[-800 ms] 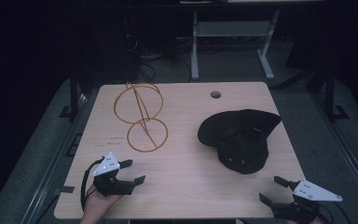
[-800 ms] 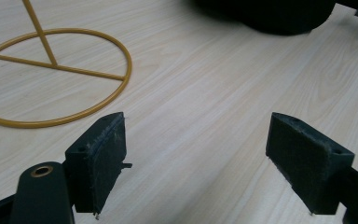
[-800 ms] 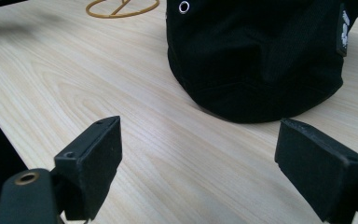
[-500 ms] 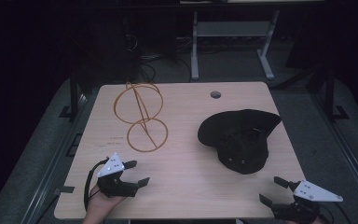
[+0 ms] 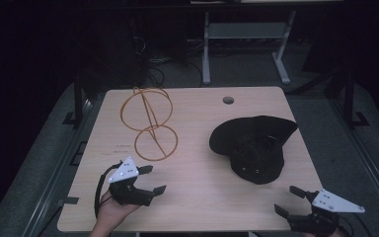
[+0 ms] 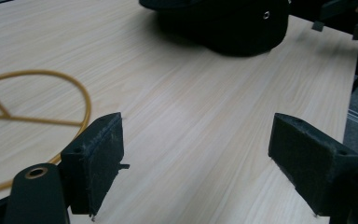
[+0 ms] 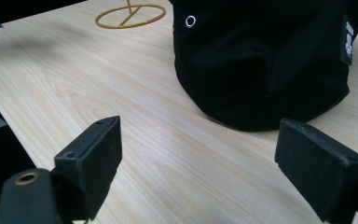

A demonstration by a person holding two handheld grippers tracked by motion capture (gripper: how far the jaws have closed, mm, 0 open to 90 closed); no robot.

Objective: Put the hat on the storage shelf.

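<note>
A black bucket hat (image 5: 254, 145) lies on the right half of the light wooden table (image 5: 202, 197), its crown toward me. A yellow wire stand (image 5: 147, 123) made of two rings on a rod sits at the table's left. My left gripper (image 5: 152, 178) hovers open just in front of the stand's base ring (image 6: 37, 107), jaws wide apart and empty. My right gripper (image 5: 288, 200) stands open at the table's front right corner, a short way from the hat (image 7: 265, 60), nothing between its jaws.
A round cable hole (image 5: 228, 100) sits near the table's far edge. Beyond the table are a dark floor, cables and a grey metal frame (image 5: 246, 34). Bare wood lies between the two grippers.
My left gripper has moved forward and a little right, toward the stand's base ring. The right gripper has stayed put. Hat and stand have not moved.
</note>
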